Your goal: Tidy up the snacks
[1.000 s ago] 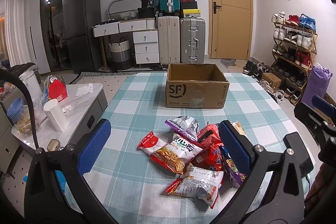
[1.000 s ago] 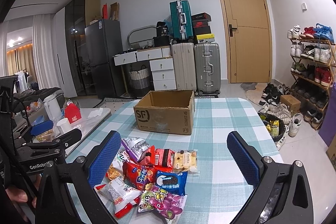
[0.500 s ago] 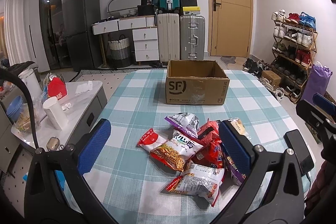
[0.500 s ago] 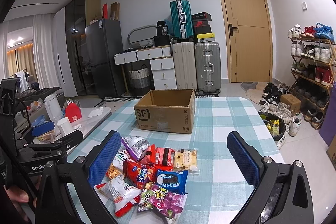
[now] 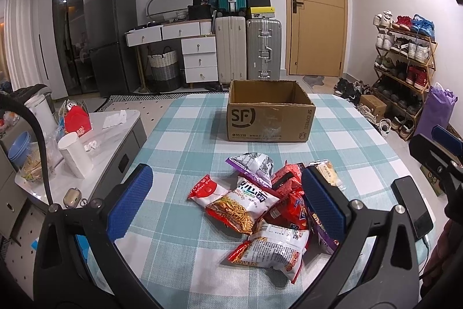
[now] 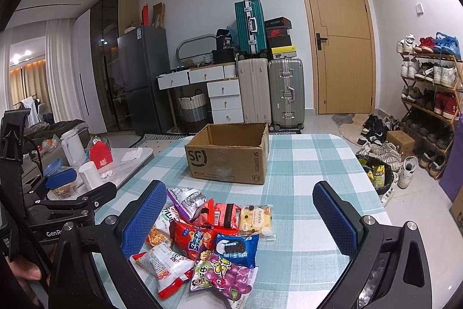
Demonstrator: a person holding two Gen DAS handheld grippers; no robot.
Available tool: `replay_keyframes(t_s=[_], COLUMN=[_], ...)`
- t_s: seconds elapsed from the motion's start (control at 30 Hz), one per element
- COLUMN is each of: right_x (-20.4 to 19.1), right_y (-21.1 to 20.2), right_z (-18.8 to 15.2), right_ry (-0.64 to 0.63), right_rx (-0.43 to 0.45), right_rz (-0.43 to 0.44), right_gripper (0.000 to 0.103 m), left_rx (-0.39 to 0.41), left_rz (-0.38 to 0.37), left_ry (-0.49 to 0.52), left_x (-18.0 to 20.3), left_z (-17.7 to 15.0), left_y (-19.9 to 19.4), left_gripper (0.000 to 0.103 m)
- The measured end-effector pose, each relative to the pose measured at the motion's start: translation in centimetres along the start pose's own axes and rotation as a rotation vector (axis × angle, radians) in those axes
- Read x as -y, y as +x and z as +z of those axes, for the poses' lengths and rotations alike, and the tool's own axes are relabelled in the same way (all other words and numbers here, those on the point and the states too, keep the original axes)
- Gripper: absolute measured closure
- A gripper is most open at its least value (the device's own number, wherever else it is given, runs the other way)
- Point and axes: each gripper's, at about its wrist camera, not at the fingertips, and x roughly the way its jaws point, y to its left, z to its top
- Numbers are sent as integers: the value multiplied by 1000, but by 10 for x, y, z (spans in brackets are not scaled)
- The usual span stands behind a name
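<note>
still the opening step, by the look of it: nothing gripped. left gripper (image 5: 225,201) and right gripper (image 6: 240,217) both spread wide, empty, above the heap of crinkly foil snack packets (image 6: 202,236) near the tabletop's near edge. open brown cardboard box (image 5: 270,112) toward the far edge, apparently empty. next: lowering onto one packet, closing, carrying boxward.

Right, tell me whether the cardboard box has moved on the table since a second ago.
No. The cardboard box sits on the same checks of the tablecloth, still in line with the suitcases behind it; only the cameras shifted slightly.
</note>
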Motion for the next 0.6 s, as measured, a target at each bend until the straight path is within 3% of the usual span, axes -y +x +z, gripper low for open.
replay_keyframes(t_s=[0.37, 0.6], right_x=[-2, 0], right_y=[-3, 4], right_z=[-1, -16], right_ry=[1, -2], right_rx=[-5, -16], right_rz=[2, 9], right_gripper=[0, 0], left_rx=[-53, -135], left_rz=[-72, -161], left_ry=[-14, 28], left_x=[-3, 6], left_z=[-6, -24], left_y=[18, 43], left_gripper=[1, 1])
